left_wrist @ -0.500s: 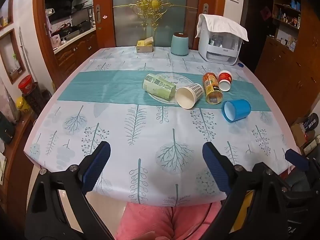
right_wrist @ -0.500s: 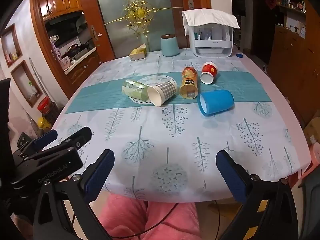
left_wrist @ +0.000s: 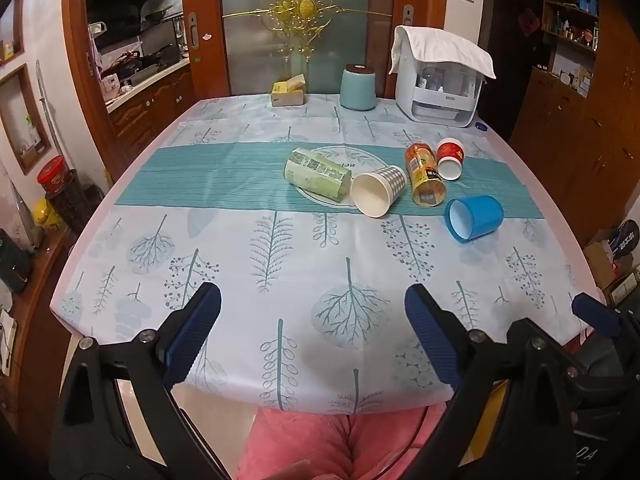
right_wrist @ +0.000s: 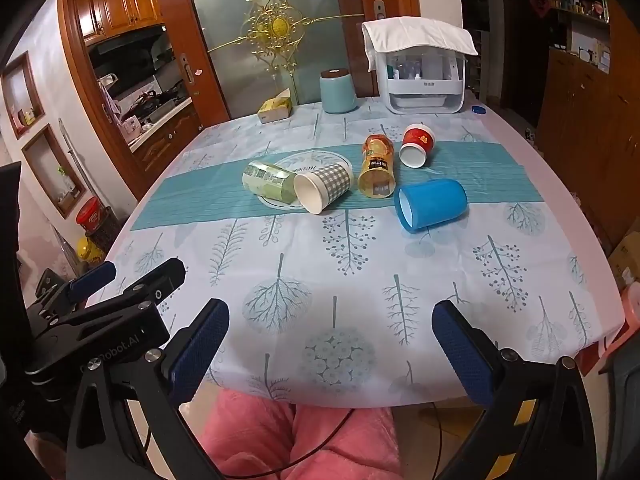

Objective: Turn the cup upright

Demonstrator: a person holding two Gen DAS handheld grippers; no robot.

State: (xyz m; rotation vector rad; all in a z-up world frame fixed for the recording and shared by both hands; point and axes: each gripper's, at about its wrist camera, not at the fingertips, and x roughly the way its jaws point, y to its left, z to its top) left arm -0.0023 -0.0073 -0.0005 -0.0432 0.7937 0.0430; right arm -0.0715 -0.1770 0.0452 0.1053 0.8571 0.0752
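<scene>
Five cups lie on their sides across the teal band of the table. A blue plastic cup [left_wrist: 476,218] [right_wrist: 432,205] lies nearest, mouth toward me. A checked paper cup [left_wrist: 378,194] [right_wrist: 324,188], a green cup [left_wrist: 316,174] [right_wrist: 268,182], an orange cup [left_wrist: 426,180] [right_wrist: 376,168] and a red cup [left_wrist: 450,158] [right_wrist: 416,146] lie beyond it. My left gripper [left_wrist: 312,336] is open and empty over the near table edge. My right gripper [right_wrist: 330,358] is open and empty, also at the near edge.
At the far edge stand a white appliance under a cloth [left_wrist: 440,80], a light blue canister [left_wrist: 357,87] and a yellow box [left_wrist: 287,94]. A round mat [left_wrist: 340,156] lies under the green and checked cups. Cabinets flank the table. My pink-clad lap [left_wrist: 340,440] is below the near edge.
Both views have shifted very slightly. The cups lie as before and both grippers stay open.
</scene>
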